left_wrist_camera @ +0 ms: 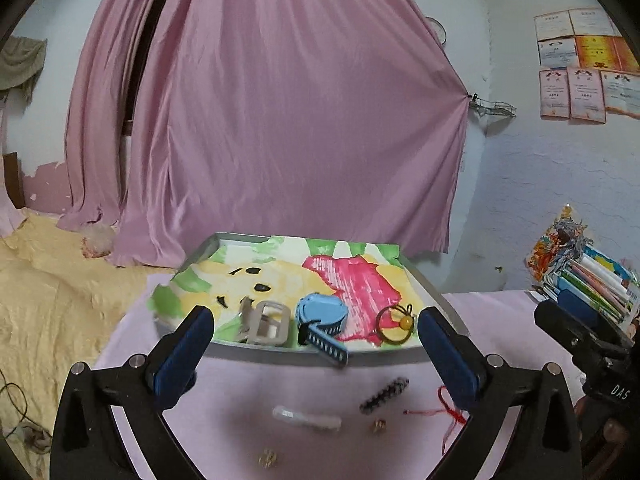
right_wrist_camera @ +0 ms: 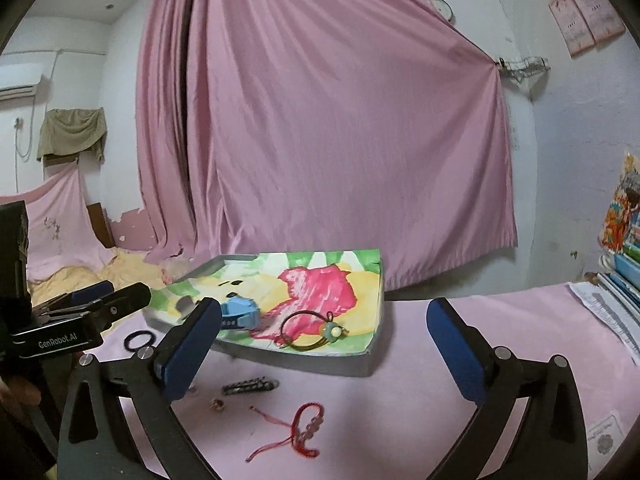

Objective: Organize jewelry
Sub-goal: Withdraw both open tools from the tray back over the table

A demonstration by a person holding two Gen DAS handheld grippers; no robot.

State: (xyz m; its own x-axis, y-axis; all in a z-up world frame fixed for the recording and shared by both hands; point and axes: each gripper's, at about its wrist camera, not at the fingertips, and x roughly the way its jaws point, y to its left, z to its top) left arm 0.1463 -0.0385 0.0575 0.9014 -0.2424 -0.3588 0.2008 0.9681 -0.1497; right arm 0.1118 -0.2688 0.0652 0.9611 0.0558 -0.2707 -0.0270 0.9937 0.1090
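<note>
A grey tray (left_wrist_camera: 280,354) lined with a colourful drawing sits on the pink table. In it lie a beige hair clip (left_wrist_camera: 266,322), a blue watch (left_wrist_camera: 322,312) with its strap over the front rim, and a brown hair tie with a bead (left_wrist_camera: 394,326). On the cloth in front lie a black patterned clip (left_wrist_camera: 384,394), a clear tube-like piece (left_wrist_camera: 308,418), a red string bracelet (right_wrist_camera: 304,430), small gold pieces (left_wrist_camera: 379,426) and a black hair ring (right_wrist_camera: 138,340). My left gripper (left_wrist_camera: 314,314) hovers open before the tray. My right gripper (right_wrist_camera: 324,304) is open above the bracelet, holding nothing.
A stack of books (left_wrist_camera: 588,280) and papers (right_wrist_camera: 604,308) fills the table's right end. A bed with a yellow cover (left_wrist_camera: 48,300) lies to the left. A pink curtain (left_wrist_camera: 300,120) hangs behind the tray.
</note>
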